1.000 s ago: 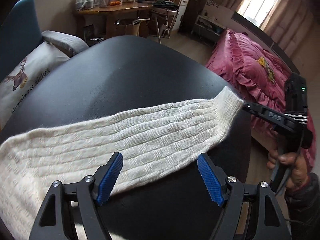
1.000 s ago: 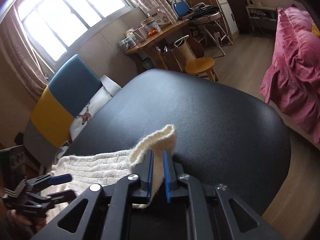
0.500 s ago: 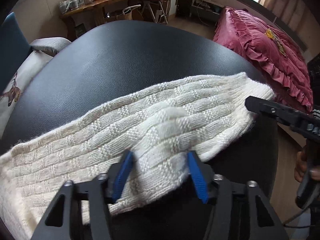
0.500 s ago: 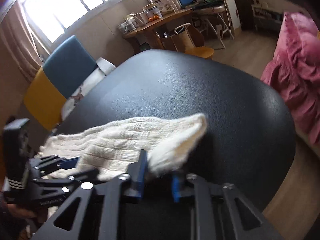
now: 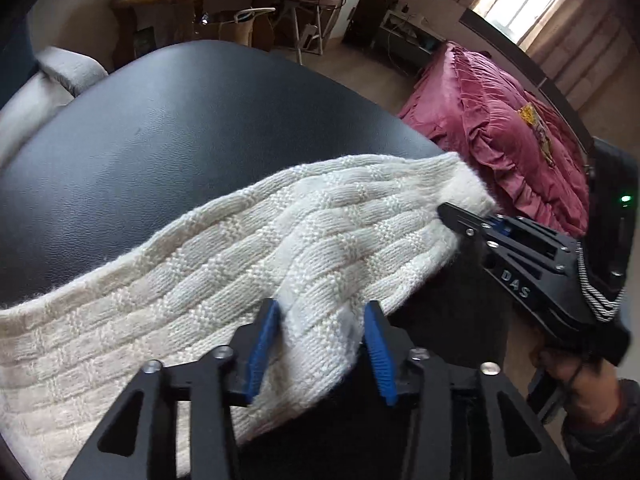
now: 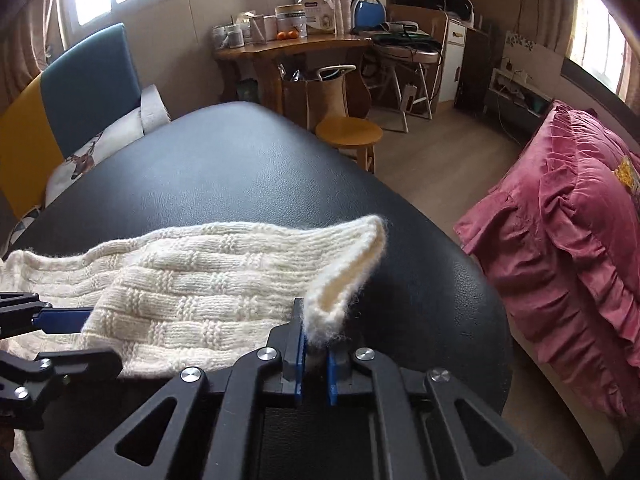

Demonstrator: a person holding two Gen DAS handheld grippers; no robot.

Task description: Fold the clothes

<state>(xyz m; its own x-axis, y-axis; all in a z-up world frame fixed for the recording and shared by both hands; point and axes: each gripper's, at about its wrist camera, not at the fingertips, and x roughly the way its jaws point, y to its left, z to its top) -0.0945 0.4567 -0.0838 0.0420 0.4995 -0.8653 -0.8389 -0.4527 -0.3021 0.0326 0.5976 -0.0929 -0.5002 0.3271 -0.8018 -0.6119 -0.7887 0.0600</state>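
Observation:
A cream knitted garment lies as a long band across the black padded table. My left gripper is at its near edge, blue pads pressed against a raised bunch of the knit. In the right wrist view the garment reaches my right gripper, which is shut on its end corner; that corner stands up off the table. The right gripper shows at the garment's right end in the left wrist view, held by a person's hand. The left gripper appears at the left edge, knit between its fingers.
A pink ruffled bed stands close to the table's right side. Beyond the table are a round wooden stool, a cluttered wooden desk and a blue and yellow sofa at the left. The table's far half is bare.
The left gripper's jaws came from wide open to closing on a bunch of the knit. The right gripper carried the garment's end inward, towards the left gripper.

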